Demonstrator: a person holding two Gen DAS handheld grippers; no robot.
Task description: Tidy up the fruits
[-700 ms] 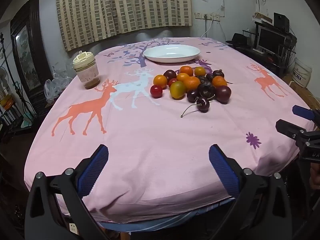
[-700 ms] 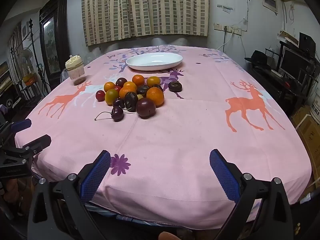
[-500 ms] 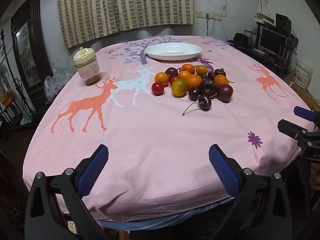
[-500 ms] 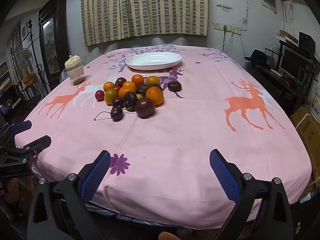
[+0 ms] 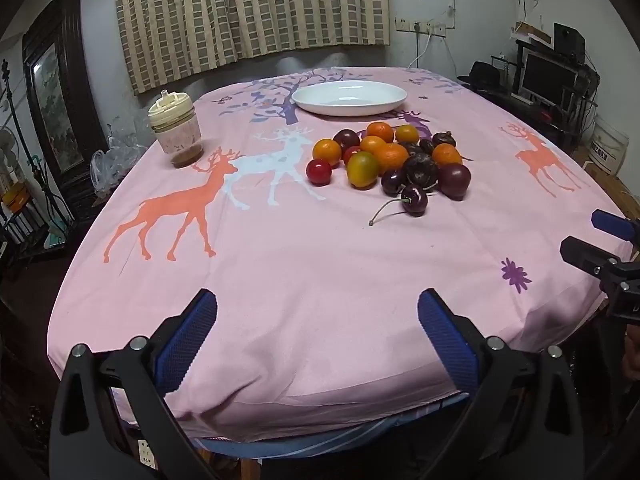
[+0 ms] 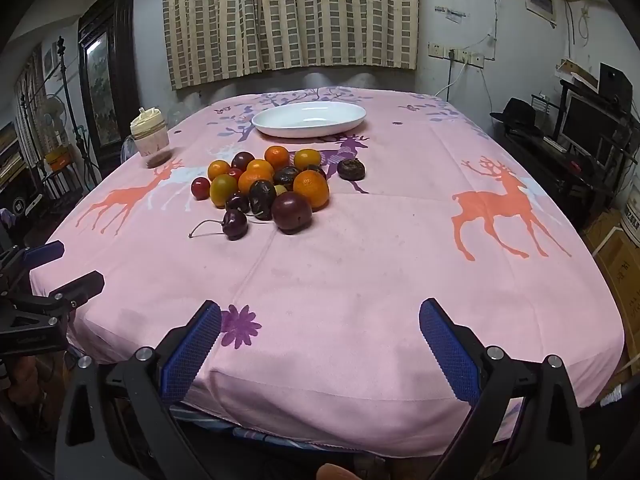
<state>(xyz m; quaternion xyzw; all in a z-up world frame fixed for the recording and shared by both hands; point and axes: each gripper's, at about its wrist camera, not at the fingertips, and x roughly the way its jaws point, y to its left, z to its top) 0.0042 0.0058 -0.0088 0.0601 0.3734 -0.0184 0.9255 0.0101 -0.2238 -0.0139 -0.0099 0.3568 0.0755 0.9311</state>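
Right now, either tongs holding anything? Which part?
Nothing held. Left tongs and right tongs both gape open over the pink deer-print tablecloth, short of the fruit pile.

One white plate (image 5: pixel 348 98), one lidded cup (image 5: pixel 176 136). Six orange fruits (image 5: pixel 391 158), two small red ones (image 5: pixel 319 172), one yellow-green one (image 5: pixel 362 169). The dark fruits (image 5: pixel 453 180) overlap too much to count.

Bare tablecloth (image 5: pixel 304 280) up to fruit pile (image 6: pixel 264 188), cup (image 5: pixel 176 134) seemingly well aside

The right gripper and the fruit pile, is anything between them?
No, only bare pink cloth lies between the right gripper and the fruit pile, besides a printed purple flower; the right wrist view shows it.
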